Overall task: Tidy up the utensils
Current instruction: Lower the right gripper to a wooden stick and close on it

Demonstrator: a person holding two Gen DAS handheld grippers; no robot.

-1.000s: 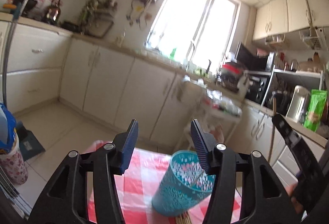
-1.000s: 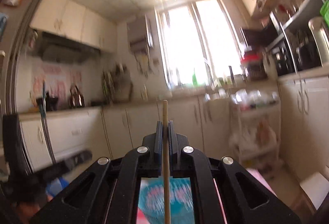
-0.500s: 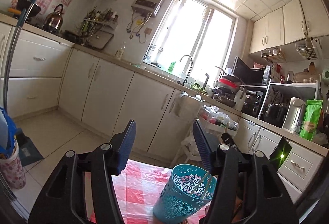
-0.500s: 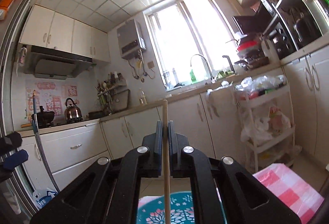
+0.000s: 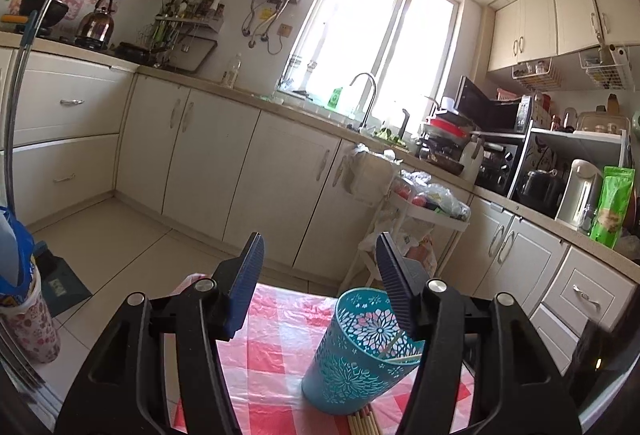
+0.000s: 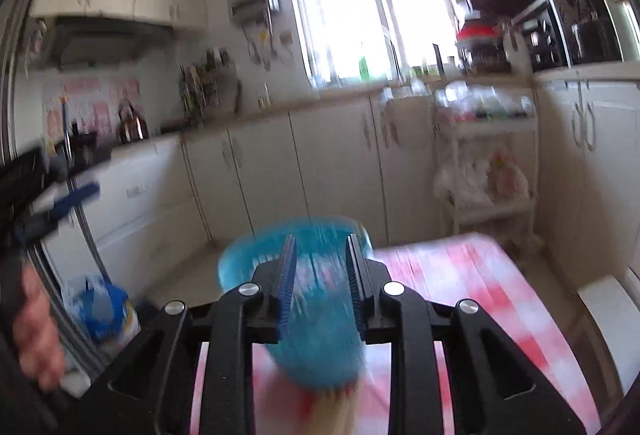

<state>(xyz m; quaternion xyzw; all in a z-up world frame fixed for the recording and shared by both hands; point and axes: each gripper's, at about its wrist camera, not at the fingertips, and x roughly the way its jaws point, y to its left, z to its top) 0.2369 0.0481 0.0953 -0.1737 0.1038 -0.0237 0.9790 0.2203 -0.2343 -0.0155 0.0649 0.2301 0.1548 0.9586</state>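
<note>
Right gripper [image 6: 320,275] tilts down over teal cup [image 6: 316,299], jaws just parted.

A perforated teal plastic utensil cup [image 5: 362,351] is standing on a glossy red-checked plastic tablecloth [image 5: 276,355], beside pale wooden chopsticks [image 5: 362,423].

One teal cutout holder [image 5: 362,351] stands on one red-and-white checked cloth [image 5: 272,355], with at least two chopsticks [image 5: 400,353] leaning inside it and a bundle of about five more [image 5: 362,424] lying at its base, their exact number cut off by the frame edge.
</note>
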